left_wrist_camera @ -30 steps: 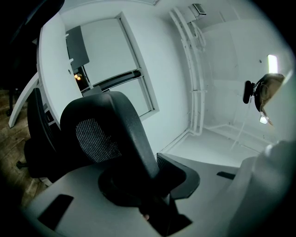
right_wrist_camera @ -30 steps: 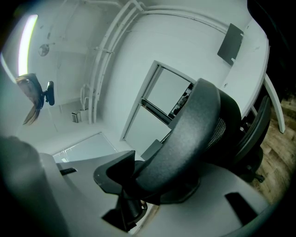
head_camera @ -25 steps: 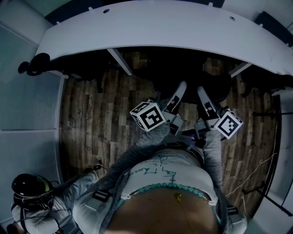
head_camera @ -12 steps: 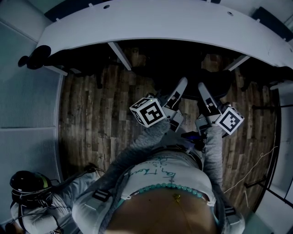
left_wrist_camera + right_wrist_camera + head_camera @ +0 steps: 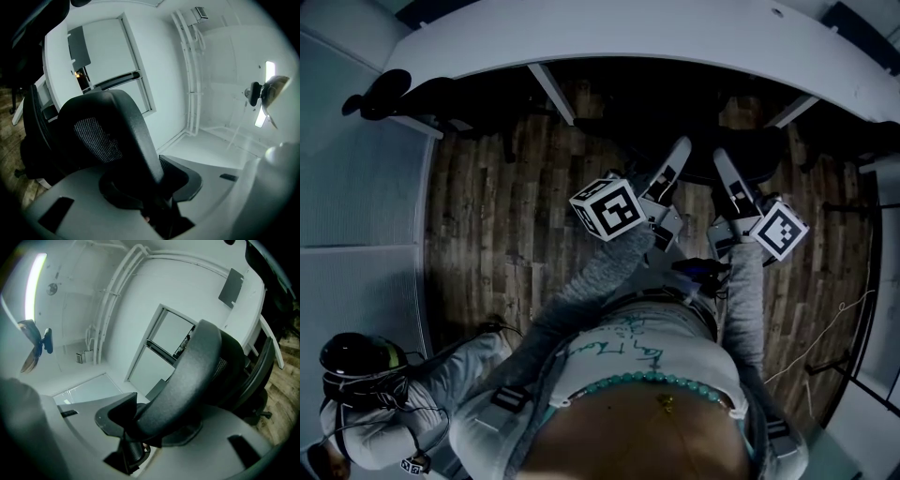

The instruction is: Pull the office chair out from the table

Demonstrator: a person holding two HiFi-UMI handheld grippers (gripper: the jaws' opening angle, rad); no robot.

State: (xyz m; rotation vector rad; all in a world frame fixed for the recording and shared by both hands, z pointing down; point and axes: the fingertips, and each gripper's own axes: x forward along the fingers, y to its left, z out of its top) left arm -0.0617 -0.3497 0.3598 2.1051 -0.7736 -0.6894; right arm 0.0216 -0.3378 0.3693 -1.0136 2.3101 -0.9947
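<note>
The black office chair (image 5: 741, 150) stands tucked under the edge of the white table (image 5: 675, 42). My left gripper (image 5: 677, 157) and my right gripper (image 5: 722, 167) both reach its backrest's top, side by side. In the left gripper view the backrest's thick black rim (image 5: 123, 136) runs between the jaws of the left gripper (image 5: 150, 197), which are shut on it. In the right gripper view the same rim (image 5: 197, 366) sits clamped in the right gripper (image 5: 145, 432). The seat and base are hidden in the dark under the table.
More black chairs (image 5: 441, 94) stand under the table at the left. A white table leg (image 5: 551, 92) slants down near the chair. A person with a black helmet (image 5: 354, 361) is at bottom left on the wood floor (image 5: 497, 216). Cables (image 5: 839, 319) trail at the right.
Both grippers have shifted together up the head view, with the chair's backrest still held in their jaws. The table's edge has also slid up in the picture.
</note>
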